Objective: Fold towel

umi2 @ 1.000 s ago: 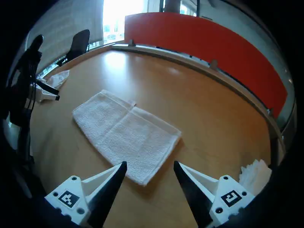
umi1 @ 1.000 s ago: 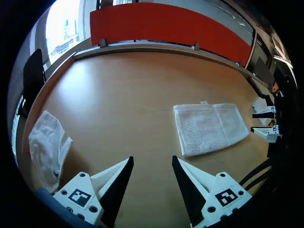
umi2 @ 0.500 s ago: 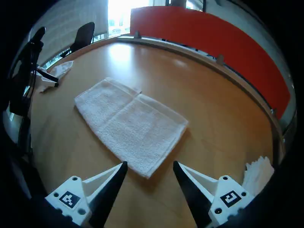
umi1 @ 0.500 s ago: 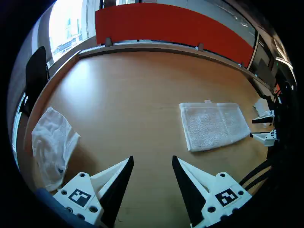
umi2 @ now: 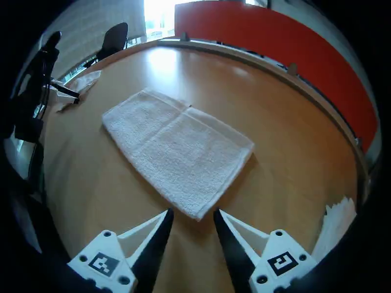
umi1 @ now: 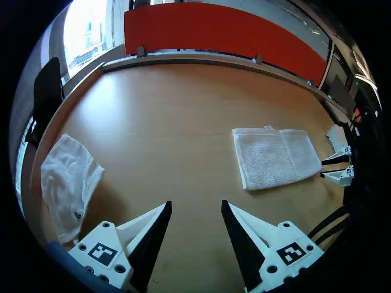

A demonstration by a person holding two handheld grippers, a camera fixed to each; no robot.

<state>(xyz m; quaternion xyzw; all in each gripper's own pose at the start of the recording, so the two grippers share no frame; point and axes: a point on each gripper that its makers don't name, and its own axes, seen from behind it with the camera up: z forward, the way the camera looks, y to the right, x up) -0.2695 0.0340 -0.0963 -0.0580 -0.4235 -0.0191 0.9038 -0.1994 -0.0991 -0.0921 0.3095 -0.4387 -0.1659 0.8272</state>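
A folded white towel (umi2: 178, 146) lies flat on the wooden table (umi2: 273, 122). Its near corner sits right at the tips of my right gripper (umi2: 192, 212), which is open with a narrow gap and nothing pinched. In the left gripper view the same towel (umi1: 276, 156) lies ahead to the right, and the right gripper (umi1: 333, 167) shows at its far right edge. My left gripper (umi1: 195, 205) hangs open over bare table, well short of the towel. It also shows far off at the left edge in the right gripper view (umi2: 66, 93).
A crumpled white cloth (umi1: 68, 188) lies near the table's left edge. More white cloth (umi2: 337, 224) sits at the right edge. A red partition (umi1: 220, 29) runs along the far side of the table, and a black chair (umi1: 46, 97) stands beyond the left edge.
My right gripper has moved closer to the towel's near corner and its fingers have narrowed. The left gripper has barely moved.
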